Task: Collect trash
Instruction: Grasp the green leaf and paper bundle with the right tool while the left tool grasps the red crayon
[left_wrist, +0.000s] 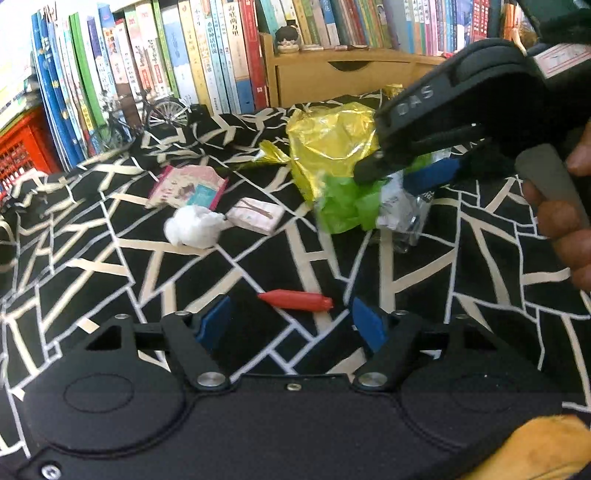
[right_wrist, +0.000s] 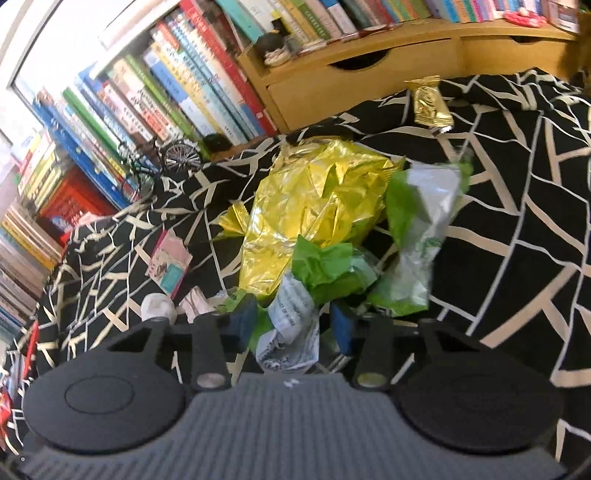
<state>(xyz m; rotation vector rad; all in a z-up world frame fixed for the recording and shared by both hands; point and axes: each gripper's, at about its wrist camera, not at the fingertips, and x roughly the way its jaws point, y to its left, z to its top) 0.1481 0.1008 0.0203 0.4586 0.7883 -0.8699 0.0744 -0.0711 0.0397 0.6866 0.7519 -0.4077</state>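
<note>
The green-and-white wrapper is seen between the half-open pads of the right gripper, not yet pressed; the red scrap lies just ahead of the left gripper, half-open and empty; the crumpled wrapper could slip out if pinched only at its edge.

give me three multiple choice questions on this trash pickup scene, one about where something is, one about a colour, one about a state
1. Where is the red wrapper?
A. just ahead of the left gripper
B. on the bookshelf
C. inside the drawer

2. What colour is the big foil bag?
A. blue
B. yellow
C. white

3. What is between the right gripper fingers?
A. nothing
B. a book
C. a green and white wrapper

Answers: 1 A, it lies on the cloth between the blue fingers. 2 B, shiny yellow in both views. 3 C, crumpled wrapper sits between the blue pads.
</note>
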